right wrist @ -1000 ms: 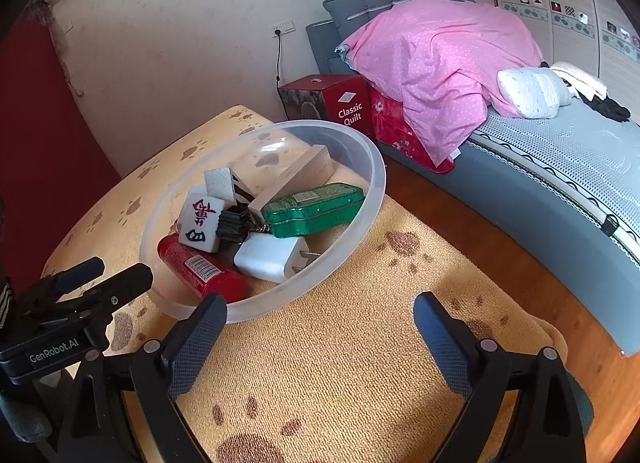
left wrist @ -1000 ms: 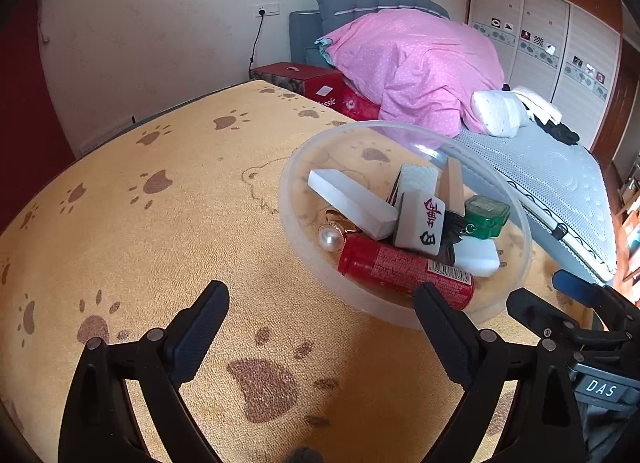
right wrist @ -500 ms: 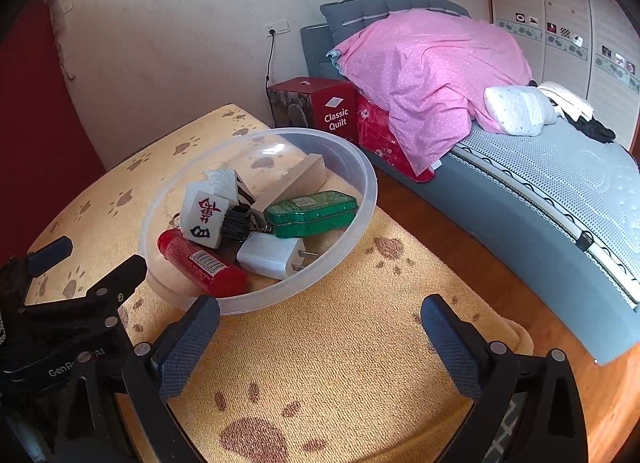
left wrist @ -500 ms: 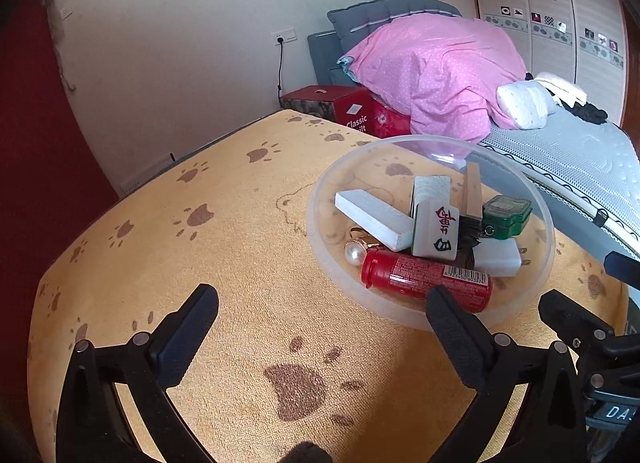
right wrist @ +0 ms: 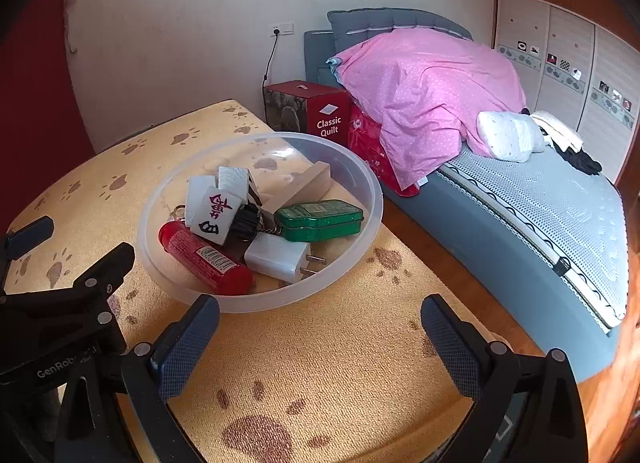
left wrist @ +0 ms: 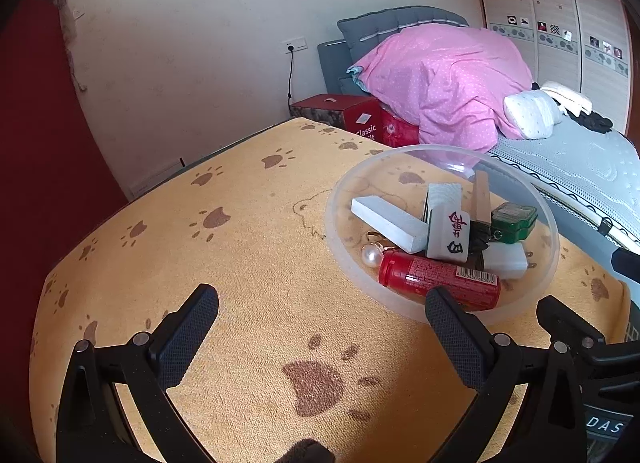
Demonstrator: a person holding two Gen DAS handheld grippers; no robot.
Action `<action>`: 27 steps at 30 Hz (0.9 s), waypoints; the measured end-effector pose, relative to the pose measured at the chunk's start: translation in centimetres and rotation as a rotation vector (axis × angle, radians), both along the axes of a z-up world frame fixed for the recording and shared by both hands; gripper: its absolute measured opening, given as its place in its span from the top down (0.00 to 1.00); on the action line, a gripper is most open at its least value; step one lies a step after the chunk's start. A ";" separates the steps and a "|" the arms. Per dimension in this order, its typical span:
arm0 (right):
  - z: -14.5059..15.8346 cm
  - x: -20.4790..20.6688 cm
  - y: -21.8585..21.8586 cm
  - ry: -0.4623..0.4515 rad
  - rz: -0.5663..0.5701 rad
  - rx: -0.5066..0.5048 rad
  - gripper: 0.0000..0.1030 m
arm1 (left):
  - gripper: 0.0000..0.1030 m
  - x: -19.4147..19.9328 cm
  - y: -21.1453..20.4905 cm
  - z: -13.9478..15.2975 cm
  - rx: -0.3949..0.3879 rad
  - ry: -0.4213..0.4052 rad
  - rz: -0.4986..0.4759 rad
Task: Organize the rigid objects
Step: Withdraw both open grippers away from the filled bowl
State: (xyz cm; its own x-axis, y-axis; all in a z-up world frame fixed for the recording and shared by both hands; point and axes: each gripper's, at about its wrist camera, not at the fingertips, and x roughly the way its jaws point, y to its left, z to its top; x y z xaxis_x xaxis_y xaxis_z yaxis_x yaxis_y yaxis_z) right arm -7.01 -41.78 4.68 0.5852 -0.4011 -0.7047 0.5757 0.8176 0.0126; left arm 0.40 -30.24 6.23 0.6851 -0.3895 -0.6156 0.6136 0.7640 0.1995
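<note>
Both grippers' jaws have just been opening and now stand wide, nothing between them; cameras tilt up since the earlier frame. Left gripper (left wrist: 320,335) and right gripper (right wrist: 320,343) hover over the paw-print cloth (left wrist: 200,263). Beyond: clear bowl (right wrist: 360,231) holding red tube (right wrist: 204,259), mahjong tile (right wrist: 214,215), white charger (right wrist: 276,257), green tin (right wrist: 320,219). Bed (right wrist: 540,203) farthest.

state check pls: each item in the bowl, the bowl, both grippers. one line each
bowl: upright on the paw-print cloth, holding everything
red tube: lying flat
mahjong tile: leaning on the pile, face showing
green tin: lid shut, flat
charger: on its side, prongs out
wood block: tilted against the wall
left gripper: open, empty, jaws just widened
right gripper: open, empty, jaws just widened
</note>
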 end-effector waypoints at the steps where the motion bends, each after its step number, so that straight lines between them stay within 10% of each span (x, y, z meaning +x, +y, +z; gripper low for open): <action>1: 0.0 0.1 0.1 0.002 0.000 -0.003 0.00 | 0.00 0.1 0.0 0.0 0.000 0.001 0.004; 27: -1.3 0.7 0.4 0.092 -0.018 -0.074 0.00 | 0.00 0.5 0.0 -0.7 0.043 -0.013 0.030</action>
State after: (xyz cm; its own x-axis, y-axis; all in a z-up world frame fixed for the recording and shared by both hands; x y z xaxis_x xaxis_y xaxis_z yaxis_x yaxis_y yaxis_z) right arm -6.27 -41.39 3.42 0.5117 -0.4644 -0.7229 0.5866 0.8035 -0.1010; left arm 0.89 -30.29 5.48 0.7040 -0.3418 -0.6226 0.5878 0.7724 0.2406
